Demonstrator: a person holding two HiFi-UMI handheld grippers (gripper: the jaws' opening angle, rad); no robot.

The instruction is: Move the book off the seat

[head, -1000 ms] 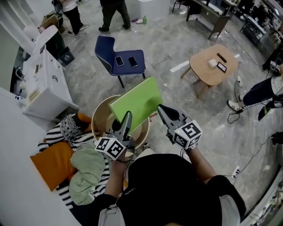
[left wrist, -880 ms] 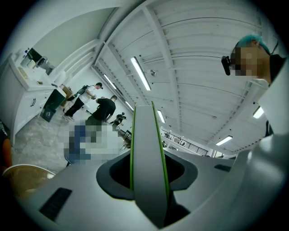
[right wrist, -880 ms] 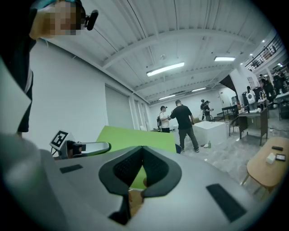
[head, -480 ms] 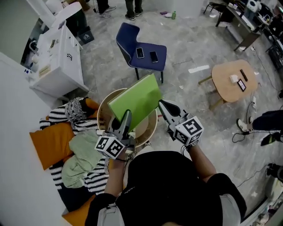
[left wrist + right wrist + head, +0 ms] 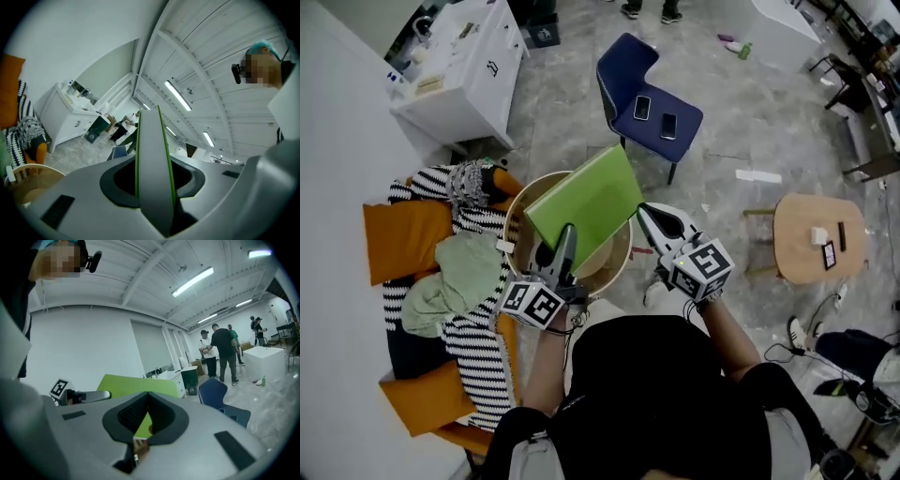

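at the near middle of the scene, the left gripper (image 5: 565, 244) is clamped on the near edge of the green book (image 5: 586, 202). the book slants up and away from it, seemingly held in the air over the round wooden table (image 5: 625, 255). just right of the book, the right gripper (image 5: 656, 223) has its jaws pressed together on nothing. to the left lies the striped seat (image 5: 478, 328) with orange cushions; farther off stands a blue chair (image 5: 656, 103).

i judge the carry is in hand — the book looks clear of the seat. the next move calls for choosing a free surface — the round table is nearest — then lowering the book flat before letting go.
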